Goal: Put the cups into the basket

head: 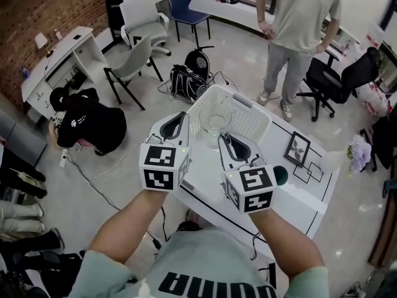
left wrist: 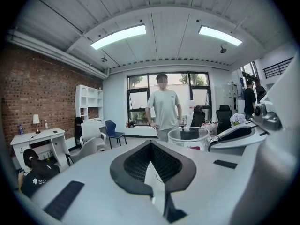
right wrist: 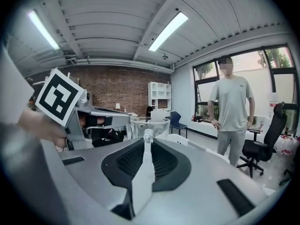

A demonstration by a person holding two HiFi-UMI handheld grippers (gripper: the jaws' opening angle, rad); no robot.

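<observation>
Here's the white rectangular table marked with thin black lines, and sitting on it right now are a white slotted plastic basket at the far end, a small black-framed picture nearer the right edge, and what looks like a dark green round object close by.

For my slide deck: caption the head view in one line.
Right gripper holds a clear cup at the white basket, left gripper alongside.

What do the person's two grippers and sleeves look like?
Both the left gripper and right gripper have light grey bodies, black ribbed jaw pads and a white cube with black square markers. The short sleeves are grey-green.
</observation>
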